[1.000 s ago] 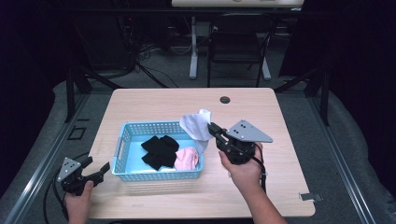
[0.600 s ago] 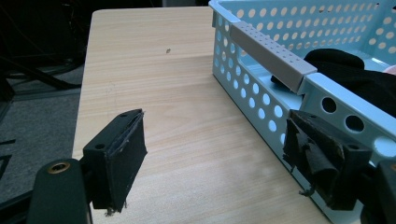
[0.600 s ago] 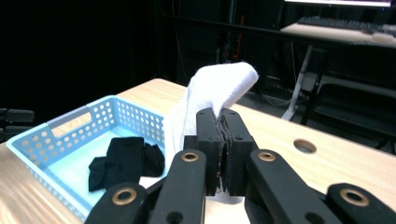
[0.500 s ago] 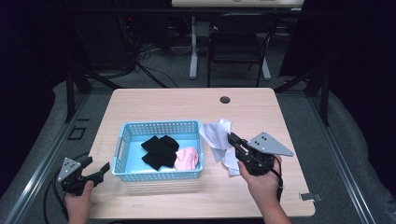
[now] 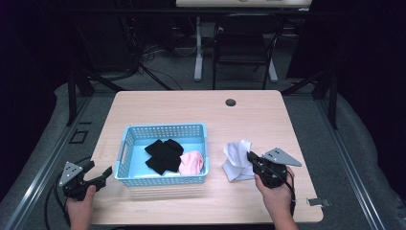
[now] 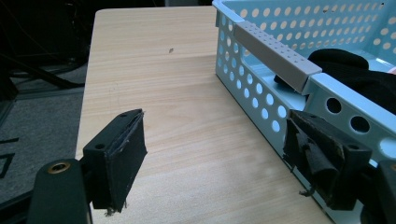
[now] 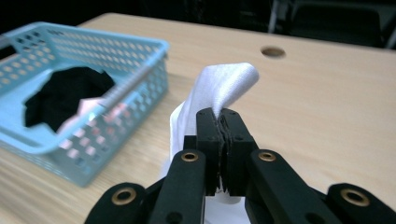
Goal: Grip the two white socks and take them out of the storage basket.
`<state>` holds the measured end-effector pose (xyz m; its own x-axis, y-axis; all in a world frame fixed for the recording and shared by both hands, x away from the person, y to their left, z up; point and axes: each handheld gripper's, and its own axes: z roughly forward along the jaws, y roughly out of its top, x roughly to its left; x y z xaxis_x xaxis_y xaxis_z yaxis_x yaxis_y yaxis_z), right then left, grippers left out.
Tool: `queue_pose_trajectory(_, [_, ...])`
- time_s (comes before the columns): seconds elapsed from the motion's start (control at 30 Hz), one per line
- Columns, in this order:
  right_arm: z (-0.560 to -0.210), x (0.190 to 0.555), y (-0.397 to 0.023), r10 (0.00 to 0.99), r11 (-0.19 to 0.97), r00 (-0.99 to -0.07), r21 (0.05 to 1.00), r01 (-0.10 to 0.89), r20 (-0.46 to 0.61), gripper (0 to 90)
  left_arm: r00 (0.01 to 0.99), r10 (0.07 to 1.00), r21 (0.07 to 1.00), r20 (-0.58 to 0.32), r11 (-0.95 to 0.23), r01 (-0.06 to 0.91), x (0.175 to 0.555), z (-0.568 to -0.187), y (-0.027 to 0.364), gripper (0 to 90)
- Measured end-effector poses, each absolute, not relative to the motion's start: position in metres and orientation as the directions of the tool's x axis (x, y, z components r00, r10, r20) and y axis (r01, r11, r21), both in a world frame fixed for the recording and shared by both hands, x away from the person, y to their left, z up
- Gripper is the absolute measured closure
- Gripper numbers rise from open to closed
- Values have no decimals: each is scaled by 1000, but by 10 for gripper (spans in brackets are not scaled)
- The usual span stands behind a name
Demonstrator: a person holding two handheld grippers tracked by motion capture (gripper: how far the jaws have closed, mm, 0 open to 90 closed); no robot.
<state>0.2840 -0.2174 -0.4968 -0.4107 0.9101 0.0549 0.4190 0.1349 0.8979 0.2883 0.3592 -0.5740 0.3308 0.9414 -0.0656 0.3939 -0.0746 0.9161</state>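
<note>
A white cloth (image 5: 237, 159) lies crumpled on the table just right of the light blue basket (image 5: 135, 132). My right gripper (image 5: 251, 158) is shut on that white cloth (image 7: 219, 91), which folds up and over the pinched jaws. In the basket lie a black cloth (image 5: 163, 155) and a pink cloth (image 5: 192, 162). At the table's front left corner my left gripper (image 5: 101, 173) is open, its jaws wide apart beside the basket's end wall (image 6: 275, 88) with nothing between them.
A round cable hole (image 5: 231, 102) sits near the table's far edge. Bare wood spreads behind the basket and to the right of the cloth. A chair and desk legs stand on the floor beyond the table.
My right gripper has carried the white cloth from over the basket's right rim rightward and down to the tabletop. The left gripper has stayed put.
</note>
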Motion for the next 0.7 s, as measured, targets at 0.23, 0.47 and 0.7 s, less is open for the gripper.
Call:
queue_pose_trajectory(0.23, [-525, 294, -244, 949, 89, -302, 840, 536, 92, 866, 334, 940, 916, -65, -77, 393, 289, -574, 359, 207])
queue_pose_trajectory(0.47, [-535, 297, -253, 963, 54, -245, 814, 578, 110, 752, 334, 940, 917, -69, -72, 393, 288, -574, 360, 207])
queue_pose_trajectory(0.7, [-537, 293, -252, 962, 46, -249, 833, 551, 112, 520, 334, 940, 917, -67, -74, 393, 288, -574, 359, 207])
